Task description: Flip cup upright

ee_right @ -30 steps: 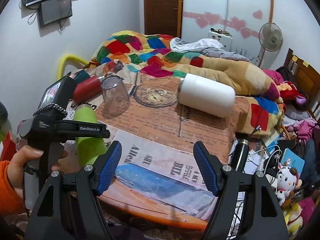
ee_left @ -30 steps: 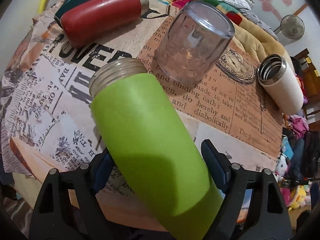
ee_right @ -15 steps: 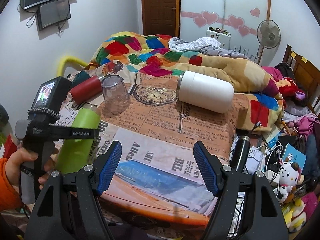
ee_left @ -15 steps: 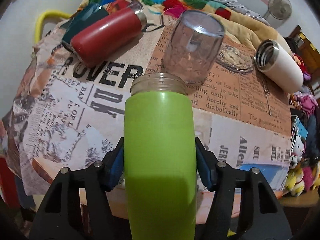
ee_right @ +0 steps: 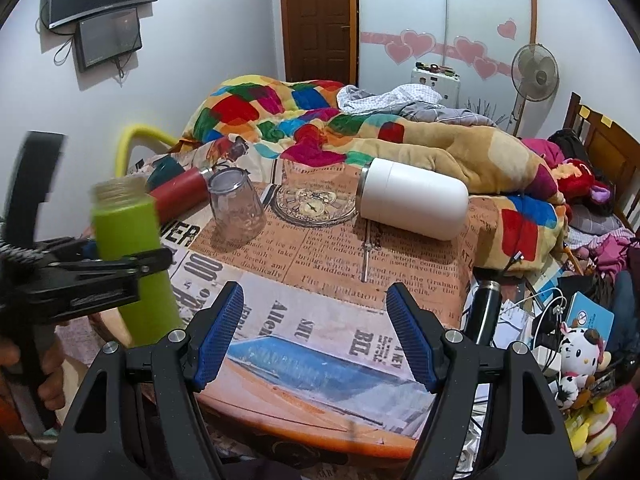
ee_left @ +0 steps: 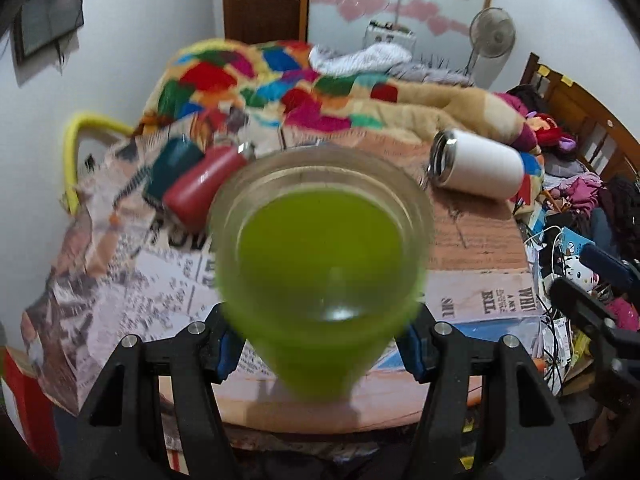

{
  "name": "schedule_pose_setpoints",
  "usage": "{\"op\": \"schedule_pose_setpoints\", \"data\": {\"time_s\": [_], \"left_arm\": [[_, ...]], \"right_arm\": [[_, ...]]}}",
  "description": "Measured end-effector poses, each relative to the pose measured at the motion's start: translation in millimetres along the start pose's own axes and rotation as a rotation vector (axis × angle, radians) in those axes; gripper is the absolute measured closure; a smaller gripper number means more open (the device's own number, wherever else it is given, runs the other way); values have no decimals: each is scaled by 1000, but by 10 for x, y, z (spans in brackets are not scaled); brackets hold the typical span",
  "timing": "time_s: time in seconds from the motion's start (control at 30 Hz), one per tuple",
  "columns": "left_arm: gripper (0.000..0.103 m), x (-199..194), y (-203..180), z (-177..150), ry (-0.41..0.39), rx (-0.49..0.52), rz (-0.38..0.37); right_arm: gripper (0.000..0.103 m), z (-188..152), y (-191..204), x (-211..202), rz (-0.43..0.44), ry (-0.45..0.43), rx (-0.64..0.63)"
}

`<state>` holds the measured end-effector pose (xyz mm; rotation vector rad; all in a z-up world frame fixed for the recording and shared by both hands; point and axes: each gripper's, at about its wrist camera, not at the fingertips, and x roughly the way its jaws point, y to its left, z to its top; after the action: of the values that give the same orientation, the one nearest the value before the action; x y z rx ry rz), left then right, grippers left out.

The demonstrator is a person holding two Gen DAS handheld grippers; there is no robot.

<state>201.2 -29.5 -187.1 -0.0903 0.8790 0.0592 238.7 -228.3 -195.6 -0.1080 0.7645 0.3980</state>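
Observation:
My left gripper (ee_left: 320, 352) is shut on a lime green cup (ee_left: 320, 264) with a threaded open mouth. In the left wrist view the mouth points at the camera, blurred. In the right wrist view the green cup (ee_right: 128, 248) stands nearly upright in the air at the table's left edge, mouth up, held by the left gripper (ee_right: 96, 276). My right gripper (ee_right: 316, 336) is open and empty above the table's near edge.
On the newspaper-print table (ee_right: 320, 280) a clear glass (ee_right: 236, 208) stands upside down. A white flask (ee_right: 412, 204), a red flask (ee_right: 180, 196) and a teal flask (ee_right: 166, 168) lie on their sides. A quilt-covered bed lies behind; clutter at right.
My left gripper has closed on the green cup, lifted it off the table and swung it from lying towards upright. The right gripper has stayed open and almost still.

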Motion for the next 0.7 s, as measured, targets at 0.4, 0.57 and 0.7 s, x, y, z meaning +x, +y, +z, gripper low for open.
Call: {"op": "schedule_pose_setpoints", "data": {"time_s": [0.4, 0.57, 0.7], "left_arm": [[40, 149, -187, 453, -87, 44, -27], [40, 237, -246, 428, -63, 65, -49], [40, 338, -301, 377, -31, 83, -59]], "right_arm": [[32, 74, -65, 73, -2, -5, 32], [32, 93, -66, 92, -2, -5, 34], [32, 99, -67, 96, 2, -4, 37]]}}
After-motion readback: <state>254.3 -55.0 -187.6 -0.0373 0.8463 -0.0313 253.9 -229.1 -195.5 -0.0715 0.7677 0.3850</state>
